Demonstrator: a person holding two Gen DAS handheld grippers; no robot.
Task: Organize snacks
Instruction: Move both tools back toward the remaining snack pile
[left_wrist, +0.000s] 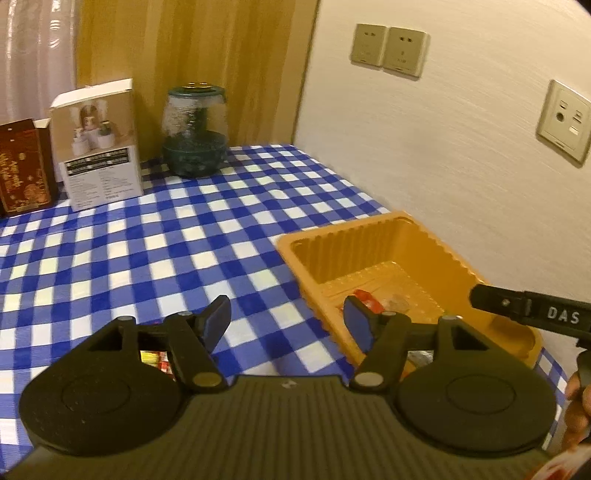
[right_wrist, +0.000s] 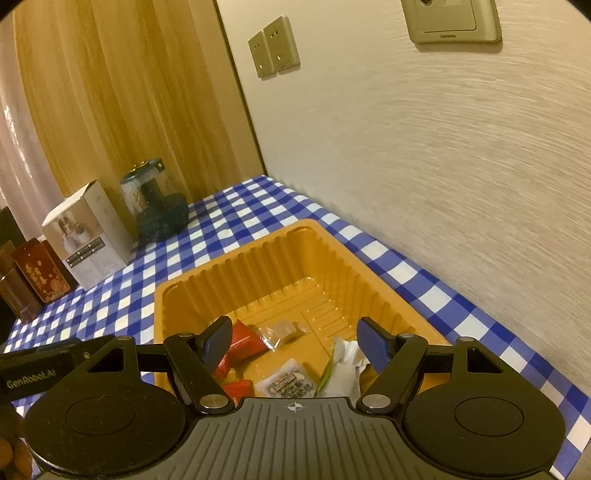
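Orange tray (right_wrist: 258, 266) holds snacks (right_wrist: 288, 382) beneath right gripper (right_wrist: 295, 341), fingers spread, empty.

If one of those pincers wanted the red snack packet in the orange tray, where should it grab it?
Probably the red packet's raised, puffed end, coming from above with jaws across its narrow width: the orange tray's tall ribbed walls block a sideways approach, and it lies flat among other wrappers.
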